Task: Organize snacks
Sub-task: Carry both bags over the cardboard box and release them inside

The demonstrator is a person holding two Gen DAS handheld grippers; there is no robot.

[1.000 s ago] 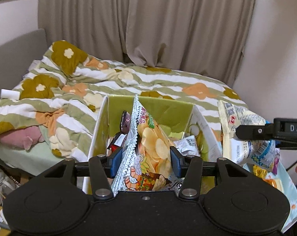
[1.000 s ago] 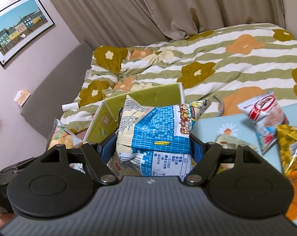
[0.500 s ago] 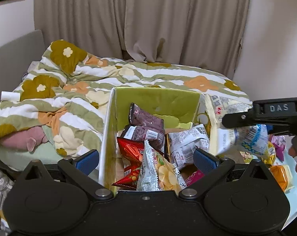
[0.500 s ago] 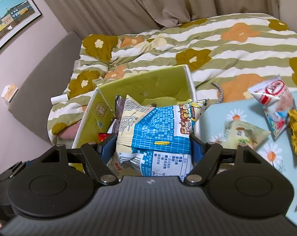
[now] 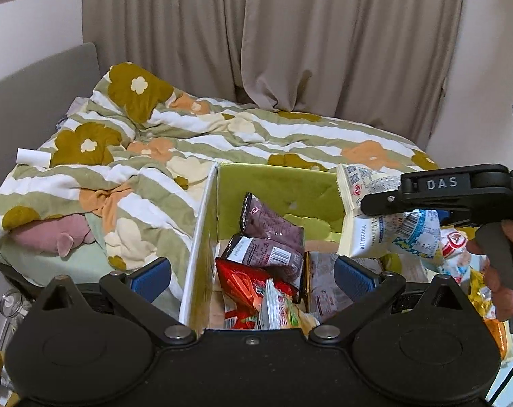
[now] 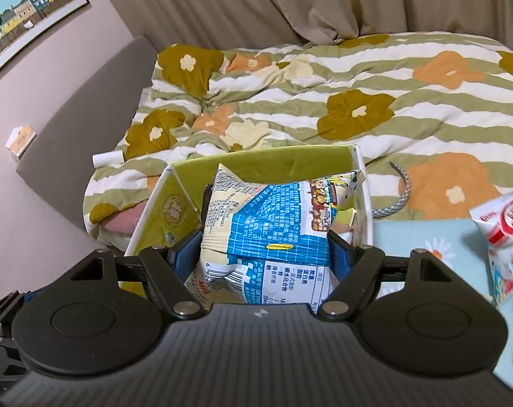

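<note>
My left tongs [image 5: 253, 276] stood open and empty above the green box [image 5: 280, 183], their chip bag [image 5: 280, 308] lying inside; my right tongs [image 6: 266, 254] clamped the blue-and-cream packet [image 6: 273, 230] over the box, ready to drop

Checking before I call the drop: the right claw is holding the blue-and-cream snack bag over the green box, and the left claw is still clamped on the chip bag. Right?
Not quite. The left claw is open and empty; the chip bag lies in the green box, as the left wrist view shows. The right claw does hold the blue-and-cream snack bag over the box.
</note>
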